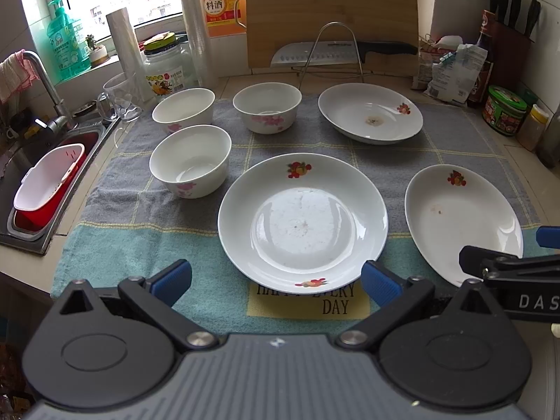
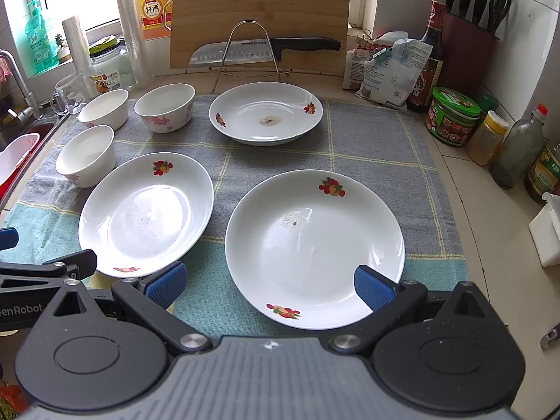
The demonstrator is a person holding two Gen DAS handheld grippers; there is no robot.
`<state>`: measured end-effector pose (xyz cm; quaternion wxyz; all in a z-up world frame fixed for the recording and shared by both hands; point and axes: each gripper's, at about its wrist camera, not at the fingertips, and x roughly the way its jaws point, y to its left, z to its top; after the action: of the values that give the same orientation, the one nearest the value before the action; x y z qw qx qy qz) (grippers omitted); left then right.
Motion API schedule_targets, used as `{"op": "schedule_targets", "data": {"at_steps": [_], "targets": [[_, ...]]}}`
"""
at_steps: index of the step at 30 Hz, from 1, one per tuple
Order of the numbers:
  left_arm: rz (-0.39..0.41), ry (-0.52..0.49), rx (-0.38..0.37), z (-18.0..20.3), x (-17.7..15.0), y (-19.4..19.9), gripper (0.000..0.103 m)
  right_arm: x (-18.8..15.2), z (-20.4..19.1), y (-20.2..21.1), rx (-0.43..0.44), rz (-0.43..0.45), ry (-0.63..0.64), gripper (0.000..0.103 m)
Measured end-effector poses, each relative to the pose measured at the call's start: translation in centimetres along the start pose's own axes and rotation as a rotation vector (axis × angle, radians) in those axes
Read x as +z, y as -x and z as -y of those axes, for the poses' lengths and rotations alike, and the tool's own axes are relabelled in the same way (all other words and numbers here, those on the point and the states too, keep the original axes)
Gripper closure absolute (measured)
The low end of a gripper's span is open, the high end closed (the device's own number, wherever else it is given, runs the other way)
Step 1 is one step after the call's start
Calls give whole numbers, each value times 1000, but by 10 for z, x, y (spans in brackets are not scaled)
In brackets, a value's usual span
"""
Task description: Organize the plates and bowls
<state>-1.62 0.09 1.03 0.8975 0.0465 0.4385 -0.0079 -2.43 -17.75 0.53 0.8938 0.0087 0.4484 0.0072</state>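
Plates [image 2: 315, 248] and bowls [image 1: 190, 161] unstacked on towel [image 2: 367, 133]; best approached low at near rims, left gripper [image 1: 276, 278] and right gripper [image 2: 269, 281] both spread apart, holding nothing

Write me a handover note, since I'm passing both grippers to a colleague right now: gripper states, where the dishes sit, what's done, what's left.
Left gripper: open, empty, near the middle plate.
Right gripper: open, empty, at the right plate.
Far plate sits by the knife rack.
Three bowls stand apart at the left of the towel.
Done: nothing stacked.
Left: stack the plates, nest the bowls.
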Motion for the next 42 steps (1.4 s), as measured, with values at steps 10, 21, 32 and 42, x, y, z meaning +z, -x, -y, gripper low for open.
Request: {"op": "schedule_targets", "data": {"at_steps": [10,21,32,42], "targets": [[-4,1,-4,0,0,-1,1,1,-1,0,-1,-2,-2,0],[-5,1,-4,0,1,-1,1,1,-2,0,-3,-1,-1,0],[-9,3,-7,1,2,-1,1,2,-1,0,-2,-2,-3,0],[-9,0,-23,1,2,-1,1,1,0,2,9,14,0,0]]}}
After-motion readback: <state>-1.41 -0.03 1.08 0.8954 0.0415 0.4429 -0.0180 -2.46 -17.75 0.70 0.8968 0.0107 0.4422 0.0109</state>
